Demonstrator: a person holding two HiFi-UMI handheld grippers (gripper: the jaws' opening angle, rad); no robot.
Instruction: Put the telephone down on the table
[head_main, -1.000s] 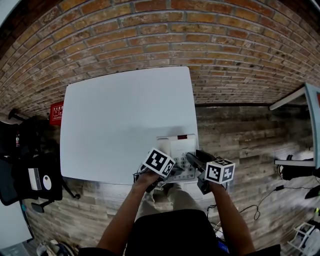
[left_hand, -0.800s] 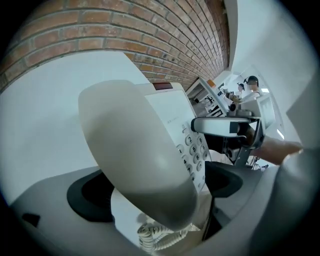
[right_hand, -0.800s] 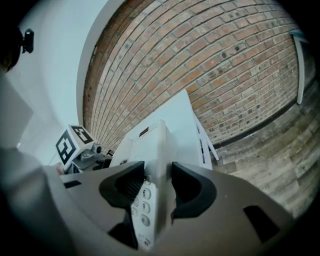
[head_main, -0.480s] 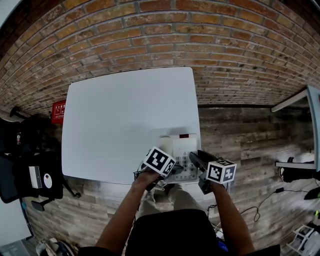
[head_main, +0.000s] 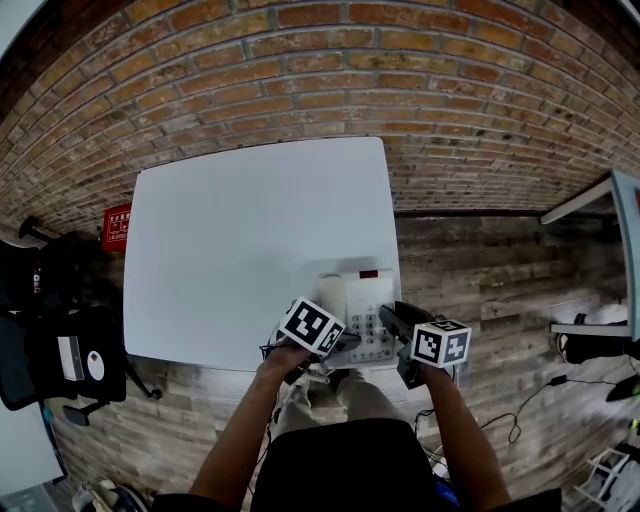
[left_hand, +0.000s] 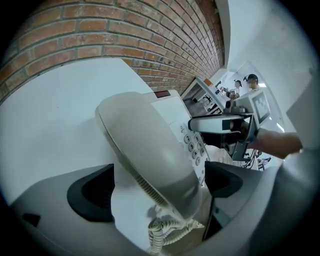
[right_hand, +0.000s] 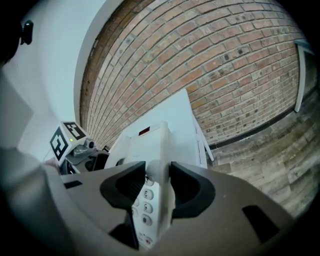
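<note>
Off-white desk telephone (head_main: 362, 305) flat on the white table (head_main: 240, 240), at the near right corner, close to the right edge. Boxy base with a small dark red window (head_main: 366, 273) at the far end and a keypad (head_main: 372, 335) of round grey buttons toward the near end. Long, smooth, rounded handset (left_hand: 150, 155) along the left side of the base, with a coiled white cord (left_hand: 167, 230) bunched at its near end.

Left gripper (head_main: 338, 345) at the telephone's near left, angled steeply down. Jaws wide, one on each side of the handset's near end; bare table visible between the left pad and the handset, the right pad just beside it, no clear squeeze.

Right gripper (head_main: 390, 320) at the telephone's near right side, reaching along it. Jaws just closing in, now narrow, with the thin right edge of the base upright between the pads and both pads against it, the keypad's right column just inside the left pad.

Brick wall (head_main: 350, 80) beyond the table, plank floor (head_main: 500, 280) to the right.
</note>
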